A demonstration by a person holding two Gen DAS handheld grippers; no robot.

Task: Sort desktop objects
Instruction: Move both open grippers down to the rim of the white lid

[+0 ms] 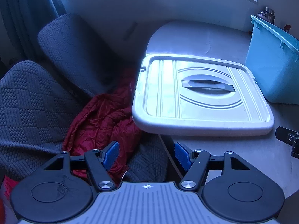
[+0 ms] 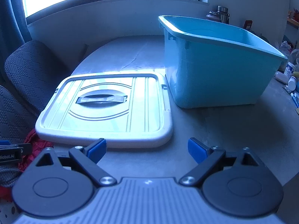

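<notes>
A turquoise plastic bin [image 2: 220, 63] stands open on the grey table [image 2: 224, 130]; it also shows in the left wrist view [image 1: 272, 63]. Its white lid [image 2: 106, 110] with a grey handle lies flat to the bin's left and overhangs the table's left edge; it also shows in the left wrist view [image 1: 201, 95]. My left gripper [image 1: 147, 155] is open and empty, low at the table's left edge, short of the lid. My right gripper [image 2: 147, 150] is open and empty over the table, just in front of the lid's near right corner. Several small bottles and items [image 2: 289, 74] lie at the far right.
Dark quilted chairs [image 1: 37, 100] with a red jacket [image 1: 101, 123] stand left of the table. A wall and window sill run behind. A flask [image 2: 222, 13] stands behind the bin. The other gripper's tip [image 1: 289, 141] shows at the right.
</notes>
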